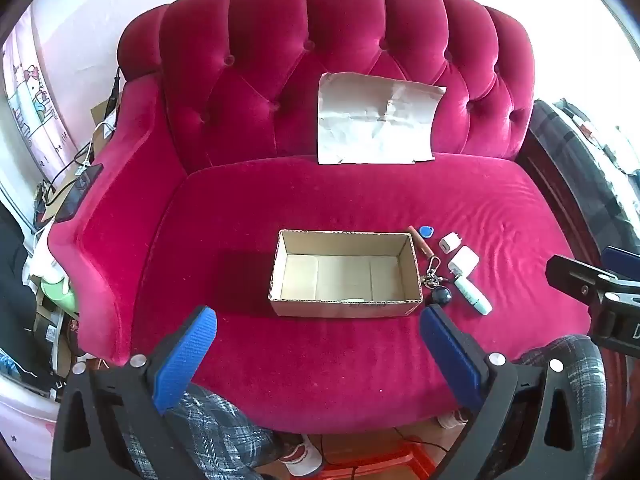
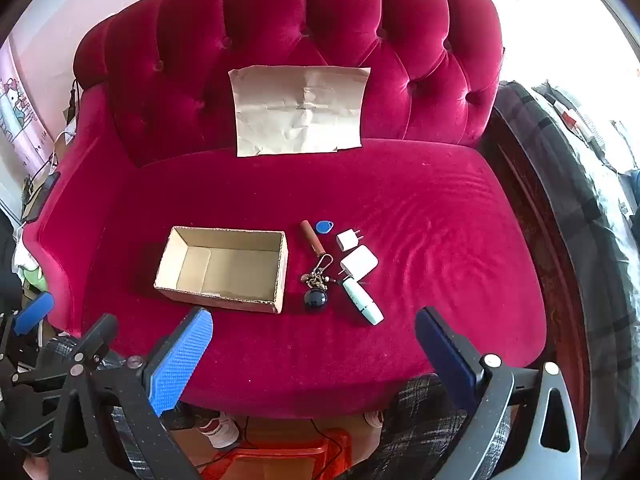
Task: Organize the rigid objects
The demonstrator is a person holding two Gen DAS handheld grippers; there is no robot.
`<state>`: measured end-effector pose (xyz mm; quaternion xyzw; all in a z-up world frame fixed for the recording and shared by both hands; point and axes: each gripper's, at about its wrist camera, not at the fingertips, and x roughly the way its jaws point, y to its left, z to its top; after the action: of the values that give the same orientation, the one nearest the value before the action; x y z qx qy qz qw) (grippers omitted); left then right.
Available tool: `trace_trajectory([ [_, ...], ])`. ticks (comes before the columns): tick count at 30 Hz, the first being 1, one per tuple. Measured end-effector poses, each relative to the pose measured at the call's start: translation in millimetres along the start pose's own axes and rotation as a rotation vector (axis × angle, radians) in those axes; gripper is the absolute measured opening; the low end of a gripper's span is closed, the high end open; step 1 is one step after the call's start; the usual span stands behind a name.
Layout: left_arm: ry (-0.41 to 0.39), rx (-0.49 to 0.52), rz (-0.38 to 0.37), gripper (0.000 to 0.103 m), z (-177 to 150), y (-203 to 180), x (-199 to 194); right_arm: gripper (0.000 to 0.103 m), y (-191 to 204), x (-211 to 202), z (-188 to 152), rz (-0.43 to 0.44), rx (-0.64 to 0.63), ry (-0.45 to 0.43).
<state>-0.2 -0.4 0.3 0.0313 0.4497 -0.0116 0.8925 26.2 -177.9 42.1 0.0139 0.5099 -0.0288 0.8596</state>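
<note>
Cardboard box (image 2: 224,268) sits empty at frame centre, with the keyring (image 2: 317,280), chargers (image 2: 359,261) and tube (image 2: 362,300) beside it; both your grippers hover spread, so start with the right gripper (image 2: 314,344).

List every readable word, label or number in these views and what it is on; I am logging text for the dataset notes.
No text can be read with confidence.
Curtain at far left: cartoon-cat print with small marks below, too blurred to read.
Right tool body, seen from the left wrist: a white letter, perhaps "D", cut off by the frame edge.
Cardboard box, paper sheet, white chargers and white tube: no legible print.
</note>
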Motion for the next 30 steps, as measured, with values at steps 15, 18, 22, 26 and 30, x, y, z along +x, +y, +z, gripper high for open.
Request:
trace_trajectory([
  [15,-0.003,-0.01,-0.018,0.103,0.7,-1.4,-0.7,0.103,-0.8,2.2,-8.4,0.004,-0.004,-0.008],
  [18,-0.002,-0.017,-0.028,0.103,0.7,2.9,-0.3,0.103,0.9,-0.5,-5.7,0.002,0.0,-0.006],
  [22,-0.007,-0.014,-0.024,0.103,1.0,2.7,-1.6,0.103,1.0,-0.9,-6.0,0.005,0.0,-0.007],
  [26,-0.007,-0.017,-0.022,0.103,1.1,3.3,-0.9,0.103,2.9,-0.8,-5.2,0.003,0.001,-0.008],
  [30,-0.007,-0.018,-0.023,0.103,1.2,4.0,-0.3,0.103,1.9,-1.3,-5.7,0.004,-0.002,-0.01],
])
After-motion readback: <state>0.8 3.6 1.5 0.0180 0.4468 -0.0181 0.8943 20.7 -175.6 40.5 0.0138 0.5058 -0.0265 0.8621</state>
